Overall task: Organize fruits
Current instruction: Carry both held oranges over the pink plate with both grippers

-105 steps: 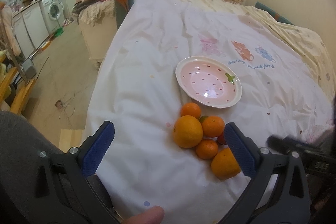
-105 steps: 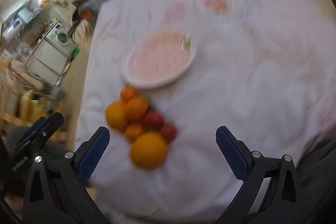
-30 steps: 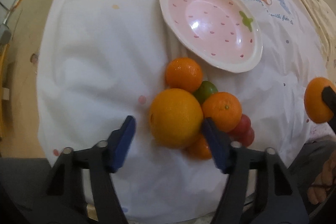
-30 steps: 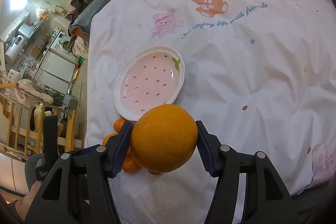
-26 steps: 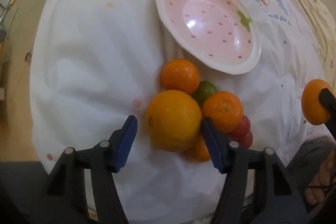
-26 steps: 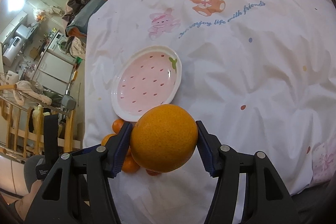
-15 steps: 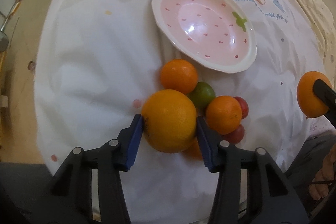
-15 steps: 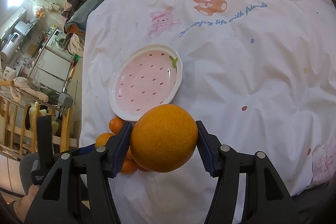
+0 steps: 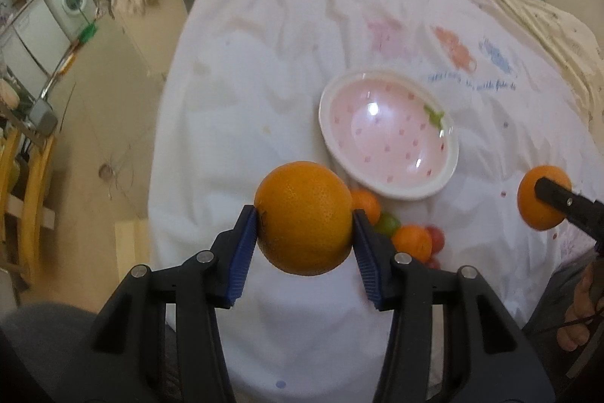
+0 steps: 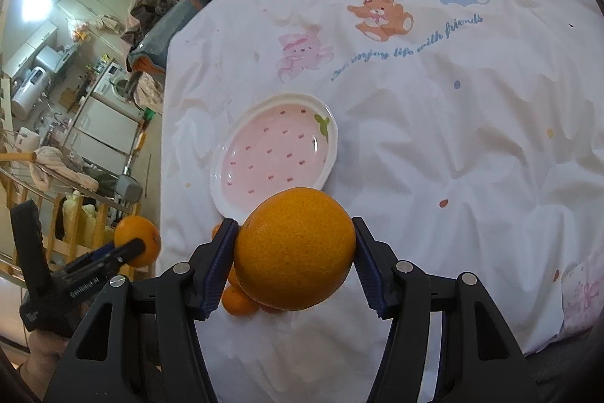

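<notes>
Plate point(image 10: 222, 172) empty, near bed's point(image 10: 472, 146) edge.
Left hand-held gripper point(image 9: 305, 228) clamps an orange point(image 9: 304, 218); right hand-held gripper point(image 10: 294, 253) clamps another orange point(image 10: 294, 248).

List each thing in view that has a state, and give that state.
Left tongs: shut on an orange, lifted clear of the sheet.
Right tongs: shut on another orange, held above the sheet.
Left orange: gripped, off the pile.
Right orange: gripped, in the air.
Strawberry plate: upright, nothing in it.
Remaining fruit pile: on the sheet beside the plate.
</notes>
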A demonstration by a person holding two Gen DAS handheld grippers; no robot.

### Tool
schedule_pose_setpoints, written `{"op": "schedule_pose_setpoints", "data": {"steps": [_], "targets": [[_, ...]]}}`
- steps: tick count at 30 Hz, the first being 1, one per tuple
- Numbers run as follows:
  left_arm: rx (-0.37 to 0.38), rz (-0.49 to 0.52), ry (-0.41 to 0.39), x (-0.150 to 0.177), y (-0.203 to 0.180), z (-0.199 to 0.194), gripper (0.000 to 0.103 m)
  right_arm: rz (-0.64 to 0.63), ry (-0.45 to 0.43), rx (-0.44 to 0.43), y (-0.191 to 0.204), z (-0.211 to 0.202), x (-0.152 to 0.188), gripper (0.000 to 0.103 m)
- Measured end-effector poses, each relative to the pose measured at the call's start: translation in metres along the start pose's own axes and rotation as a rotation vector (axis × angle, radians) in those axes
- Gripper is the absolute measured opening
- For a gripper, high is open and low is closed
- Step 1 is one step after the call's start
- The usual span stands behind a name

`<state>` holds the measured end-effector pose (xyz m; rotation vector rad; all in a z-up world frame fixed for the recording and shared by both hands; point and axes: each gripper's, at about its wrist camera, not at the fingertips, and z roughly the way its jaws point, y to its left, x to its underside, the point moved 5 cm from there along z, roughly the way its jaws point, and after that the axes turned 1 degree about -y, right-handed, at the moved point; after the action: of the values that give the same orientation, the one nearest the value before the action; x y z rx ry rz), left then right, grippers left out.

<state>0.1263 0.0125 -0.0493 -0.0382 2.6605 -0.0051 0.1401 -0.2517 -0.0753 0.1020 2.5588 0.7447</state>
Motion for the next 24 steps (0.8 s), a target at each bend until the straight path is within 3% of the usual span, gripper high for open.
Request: {"op": "schedule_pose_setpoints", "data": {"steps": [11, 24], "targets": [[-0.002, 0.067, -0.076, -0.053, -0.020, 0.004, 0.045, 0.003, -0.063, -0.023, -0.003, -0.004, -0.039, 0.062], [0.014, 0.121, -0.065, -0.096, -0.051, 0.046, 0.046, -0.025, -0.052, -0.004, -0.007, 0.033, -0.087, 0.062]]}}
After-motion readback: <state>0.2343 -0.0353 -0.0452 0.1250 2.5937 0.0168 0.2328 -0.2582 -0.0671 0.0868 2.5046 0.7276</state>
